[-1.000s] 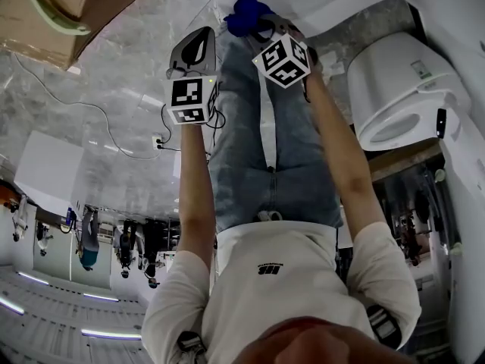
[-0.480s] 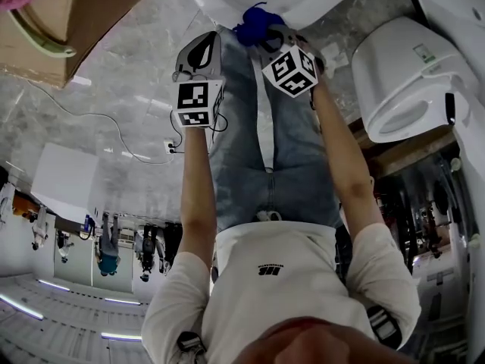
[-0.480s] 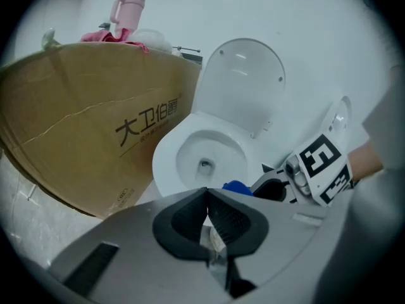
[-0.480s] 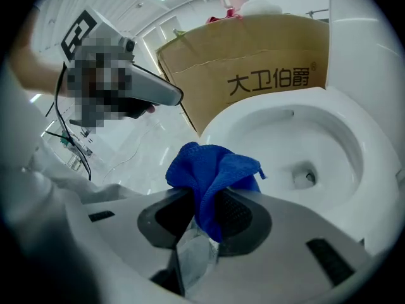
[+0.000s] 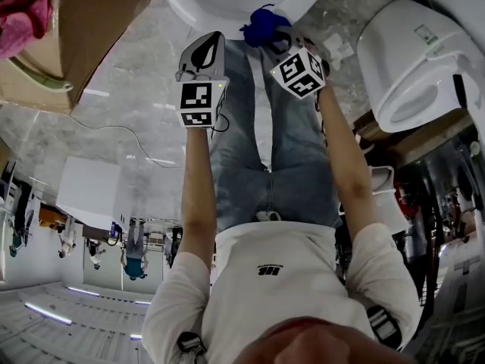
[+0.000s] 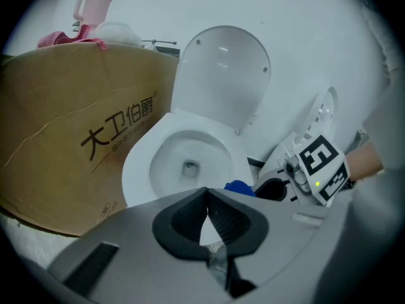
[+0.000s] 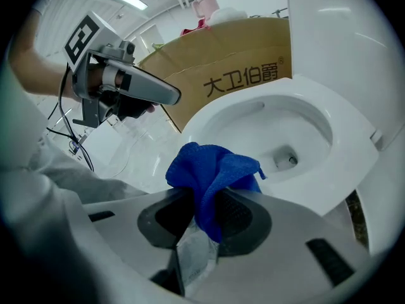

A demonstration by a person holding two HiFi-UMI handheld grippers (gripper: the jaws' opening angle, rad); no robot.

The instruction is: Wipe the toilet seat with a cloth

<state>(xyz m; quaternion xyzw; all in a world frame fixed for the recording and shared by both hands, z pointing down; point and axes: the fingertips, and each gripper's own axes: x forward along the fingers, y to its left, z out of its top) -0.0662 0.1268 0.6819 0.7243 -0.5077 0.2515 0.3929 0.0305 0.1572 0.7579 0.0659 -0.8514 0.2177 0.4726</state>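
Head view: left gripper (image 5: 203, 45) and right gripper (image 5: 276, 36) sit side by side at the near rim of the toilet (image 5: 204, 10). Blue cloth (image 5: 261, 24) is at that rim. Cardboard box (image 5: 106, 21) is close on the left and a second toilet (image 5: 413, 67) on the right.
Left gripper view: jaws together, nothing between. Only this view shows the lid (image 6: 221, 75) upright. The box stands just beside the bowl.
Right gripper view: jaws clamped on the cloth, bunched over the front rim; contact unclear. Left gripper is off to the side.
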